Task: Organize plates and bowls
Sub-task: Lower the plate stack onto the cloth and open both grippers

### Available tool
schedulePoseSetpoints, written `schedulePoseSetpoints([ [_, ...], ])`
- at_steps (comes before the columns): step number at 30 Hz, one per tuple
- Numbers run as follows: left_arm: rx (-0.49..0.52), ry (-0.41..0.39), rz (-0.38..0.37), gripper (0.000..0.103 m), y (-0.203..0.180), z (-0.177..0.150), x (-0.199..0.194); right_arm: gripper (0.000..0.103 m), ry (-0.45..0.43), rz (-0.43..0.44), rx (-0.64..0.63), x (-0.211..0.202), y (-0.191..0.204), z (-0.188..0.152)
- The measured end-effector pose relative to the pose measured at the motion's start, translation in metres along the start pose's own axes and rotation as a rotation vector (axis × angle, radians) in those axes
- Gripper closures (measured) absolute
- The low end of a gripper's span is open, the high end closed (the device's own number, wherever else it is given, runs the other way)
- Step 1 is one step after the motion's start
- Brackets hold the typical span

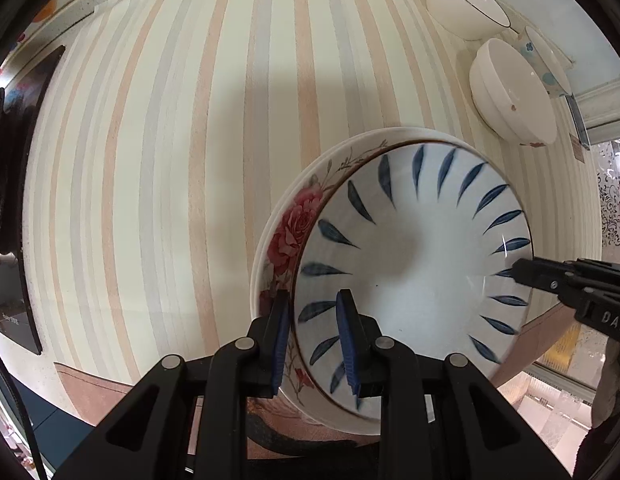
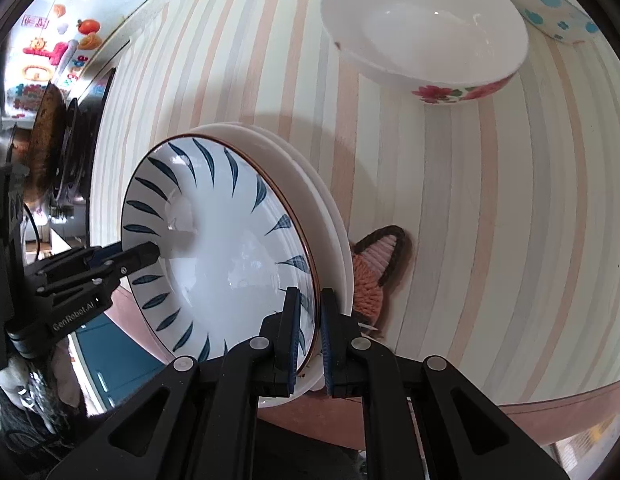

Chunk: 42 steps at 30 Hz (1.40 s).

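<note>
the white glazed ceramic plate with blue leaf strokes round its rim [image 1: 413, 280] looked stiff, smooth and breakable, probably slippery under a light pinch and fairly heavy for a grip at one edge; the rim, taken at two opposite sides, seemed the sensible place to hold it. it sat on top of a stack of white plates, the one beneath showing a red rose print [image 1: 292, 228], and the stack rested on the pastel striped tablecloth [image 1: 170, 160] near the table's front edge.

the left gripper [image 1: 313, 344] had its blue pads either side of the plate's near rim, one pad inside the well and one outside, jaws narrowed onto it. the right gripper [image 2: 308, 338] straddled the opposite rim the same way, nearly closed on the leaf plate's edge. i judged both to be clamping that plate, though contact itself was hard to confirm.

well apart, further back, stood a white bowl with red flowers on its side [image 2: 425, 36], a dotted bowl [image 2: 549, 4] and a thin-rimmed white bowl [image 1: 465, 0]. a knitted fox-shaped coaster [image 2: 375, 272] lay just beside the stack
</note>
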<state>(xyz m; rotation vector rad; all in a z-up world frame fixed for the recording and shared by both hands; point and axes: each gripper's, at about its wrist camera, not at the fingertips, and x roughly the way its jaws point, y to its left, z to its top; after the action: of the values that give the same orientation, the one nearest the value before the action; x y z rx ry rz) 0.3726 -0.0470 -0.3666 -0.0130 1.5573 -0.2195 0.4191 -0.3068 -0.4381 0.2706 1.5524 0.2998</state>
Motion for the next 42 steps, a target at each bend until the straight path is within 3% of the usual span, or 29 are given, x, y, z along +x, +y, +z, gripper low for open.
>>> schedulePoseSetpoints([
  [7,-0.032,-0.023,0.025,0.082,-0.004,-0.008,-0.009,0.091,-0.038,0.04,0.012,-0.012,-0.007,-0.003],
  [15,-0.047,-0.146,0.111,0.082,-0.025,-0.042,-0.055,0.091,-0.133,0.043,-0.011,-0.042,0.01,-0.024],
  [26,-0.08,-0.313,0.103,0.08,-0.038,-0.095,-0.146,0.089,-0.276,-0.029,-0.068,-0.107,0.056,-0.101],
  [28,-0.069,-0.339,0.093,0.074,-0.04,-0.103,-0.159,0.081,-0.304,-0.036,-0.078,-0.122,0.066,-0.116],
  [29,-0.059,-0.355,0.092,0.071,-0.042,-0.109,-0.168,0.071,-0.325,-0.04,-0.08,-0.131,0.073,-0.126],
  [31,-0.039,-0.382,0.091,0.059,-0.045,-0.118,-0.182,0.062,-0.359,-0.05,-0.088,-0.146,0.082,-0.139],
  [33,-0.018,-0.409,0.091,0.031,-0.047,-0.129,-0.195,0.056,-0.398,-0.068,-0.094,-0.163,0.093,-0.153],
  [34,-0.013,-0.419,0.085,0.027,-0.047,-0.133,-0.2,0.051,-0.42,-0.074,-0.098,-0.172,0.099,-0.161],
  [36,0.006,-0.438,0.079,0.024,-0.047,-0.143,-0.21,0.028,-0.451,-0.084,-0.103,-0.186,0.108,-0.172],
  [42,0.019,-0.462,0.066,0.023,-0.042,-0.167,-0.226,0.017,-0.535,-0.147,-0.114,-0.22,0.136,-0.208],
])
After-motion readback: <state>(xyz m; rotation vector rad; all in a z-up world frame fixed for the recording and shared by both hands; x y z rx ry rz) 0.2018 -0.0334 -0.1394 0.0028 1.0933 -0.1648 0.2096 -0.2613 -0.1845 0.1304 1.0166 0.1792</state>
